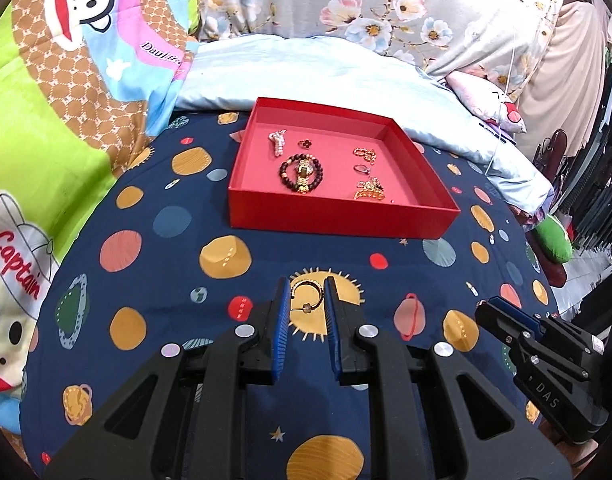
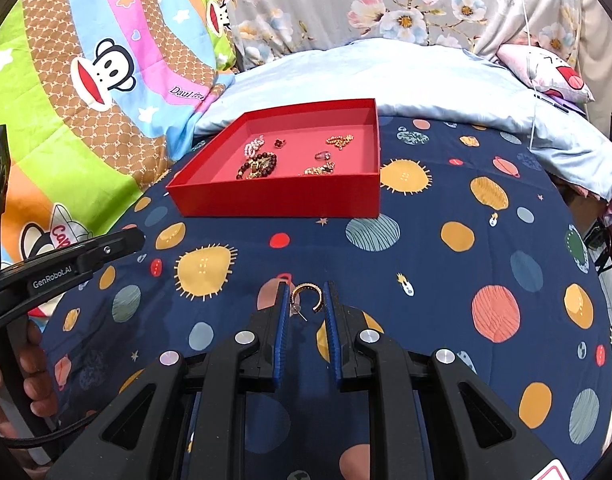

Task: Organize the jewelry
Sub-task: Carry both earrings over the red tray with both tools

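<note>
A red open box point(image 1: 338, 220) point(image 2: 273, 200) lies on the navy planet-print bedsheet point(image 1: 165, 264). In it are a dark bead bracelet point(image 1: 301, 172), a pearl piece point(image 1: 277, 142), a red clover stud point(image 1: 305, 143), a gold chain point(image 1: 365, 154) and a ring point(image 1: 361, 168). My left gripper point(image 1: 307, 292) is shut on a gold hoop earring point(image 1: 306, 284), held above the sheet in front of the box. My right gripper point(image 2: 306, 296) is shut on a second gold hoop earring point(image 2: 308, 286). Each gripper shows in the other's view: the right gripper point(image 1: 486, 306) and the left gripper point(image 2: 137, 236).
A light blue quilt point(image 1: 306, 68) is bunched behind the box. A cartoon monkey blanket point(image 1: 65, 92) lies to the left and a floral cloth point(image 1: 346, 0) hangs at the back. A person's hand point(image 2: 29, 360) holds the left gripper's handle. The bed's edge drops off at the right.
</note>
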A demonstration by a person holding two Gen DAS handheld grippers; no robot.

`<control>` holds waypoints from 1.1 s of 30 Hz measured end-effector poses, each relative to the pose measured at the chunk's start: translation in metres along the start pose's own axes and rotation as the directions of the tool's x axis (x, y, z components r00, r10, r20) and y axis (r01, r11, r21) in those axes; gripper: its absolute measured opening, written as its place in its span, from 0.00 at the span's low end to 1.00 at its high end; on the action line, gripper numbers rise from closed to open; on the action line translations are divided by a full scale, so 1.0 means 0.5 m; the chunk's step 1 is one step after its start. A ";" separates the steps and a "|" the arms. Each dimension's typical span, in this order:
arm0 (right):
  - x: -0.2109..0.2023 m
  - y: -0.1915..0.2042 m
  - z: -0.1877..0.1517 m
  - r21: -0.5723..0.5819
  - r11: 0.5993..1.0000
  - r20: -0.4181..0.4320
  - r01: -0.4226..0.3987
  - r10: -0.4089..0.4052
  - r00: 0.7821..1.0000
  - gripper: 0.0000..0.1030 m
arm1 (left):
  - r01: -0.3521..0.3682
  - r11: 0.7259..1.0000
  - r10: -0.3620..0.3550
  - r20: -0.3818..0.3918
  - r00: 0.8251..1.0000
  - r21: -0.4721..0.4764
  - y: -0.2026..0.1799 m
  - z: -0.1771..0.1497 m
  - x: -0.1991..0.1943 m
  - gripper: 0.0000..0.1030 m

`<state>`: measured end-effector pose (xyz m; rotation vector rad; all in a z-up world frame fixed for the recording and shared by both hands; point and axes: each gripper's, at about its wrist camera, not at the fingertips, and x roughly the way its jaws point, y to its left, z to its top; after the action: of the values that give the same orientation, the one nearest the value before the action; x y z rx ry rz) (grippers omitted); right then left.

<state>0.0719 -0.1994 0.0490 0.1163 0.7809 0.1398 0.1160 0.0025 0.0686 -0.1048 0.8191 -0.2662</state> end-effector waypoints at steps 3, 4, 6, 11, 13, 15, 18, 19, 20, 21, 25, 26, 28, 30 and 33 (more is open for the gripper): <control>0.005 0.000 0.010 -0.006 1.000 0.004 0.000 0.000 1.000 0.15 | 0.003 1.000 -0.003 0.005 1.000 0.008 -0.007 0.013 0.002 0.16; 0.007 0.000 0.015 -0.009 1.000 0.008 0.001 -0.001 1.000 0.15 | 0.003 1.000 -0.003 0.011 1.000 0.009 -0.008 0.020 0.002 0.16; 0.011 -0.002 0.028 -0.013 1.000 0.016 0.003 -0.003 1.000 0.15 | 0.005 1.000 -0.005 0.021 1.000 0.010 -0.009 0.032 0.002 0.16; 0.022 -0.018 0.079 -0.009 1.000 0.050 0.006 -0.006 0.999 0.15 | 0.004 1.000 -0.005 0.061 0.998 0.023 -0.016 0.078 0.002 0.16; 0.029 -0.023 0.100 -0.011 1.000 0.064 0.012 -0.011 0.998 0.15 | 0.001 0.999 -0.004 0.079 0.997 0.033 -0.021 0.100 0.005 0.16; 0.037 -0.029 0.123 -0.012 1.000 0.074 0.012 -0.011 0.997 0.15 | -0.002 0.999 -0.003 0.094 0.996 0.045 -0.026 0.121 0.010 0.16; 0.055 -0.036 0.157 -0.015 1.000 0.084 0.007 -0.006 0.996 0.15 | 0.010 0.999 -0.015 0.109 0.994 0.050 -0.032 0.155 0.022 0.16; 0.062 -0.038 0.169 -0.017 1.000 0.086 0.005 -0.004 0.996 0.15 | 0.015 0.999 -0.021 0.110 0.994 0.050 -0.033 0.165 0.026 0.16; 0.068 -0.039 0.177 -0.018 1.000 0.088 0.004 -0.003 0.996 0.15 | 0.016 0.999 -0.021 0.117 0.993 0.050 -0.034 0.179 0.032 0.16; 0.076 -0.040 0.189 -0.021 1.000 0.090 0.003 -0.001 0.996 0.15 | 0.013 0.998 -0.020 0.125 0.992 0.055 -0.036 0.192 0.038 0.16; 0.116 -0.042 0.233 -0.033 0.999 0.096 0.006 -0.002 0.995 0.15 | -0.002 0.998 -0.006 0.140 0.990 0.058 -0.040 0.233 0.068 0.16; 0.123 -0.042 0.240 -0.033 0.999 0.095 0.004 -0.001 0.995 0.15 | -0.002 0.998 -0.006 0.139 0.990 0.056 -0.041 0.247 0.082 0.16; 0.144 -0.046 0.263 -0.030 1.000 0.095 -0.002 0.005 0.996 0.15 | 0.004 0.999 -0.011 0.133 0.991 0.051 -0.041 0.267 0.104 0.16; 0.162 -0.052 0.280 -0.021 1.000 0.092 -0.011 0.013 0.996 0.15 | 0.003 0.998 -0.010 0.128 0.992 0.055 -0.043 0.283 0.125 0.16; 0.191 -0.065 0.306 -0.006 1.000 0.082 -0.023 0.024 0.996 0.15 | -0.003 0.998 -0.004 0.120 0.993 0.060 -0.047 0.303 0.158 0.16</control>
<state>0.2501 -0.2233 0.0856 0.1260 0.6974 0.1584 0.2742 -0.0434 0.1203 -0.0643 0.6907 -0.2816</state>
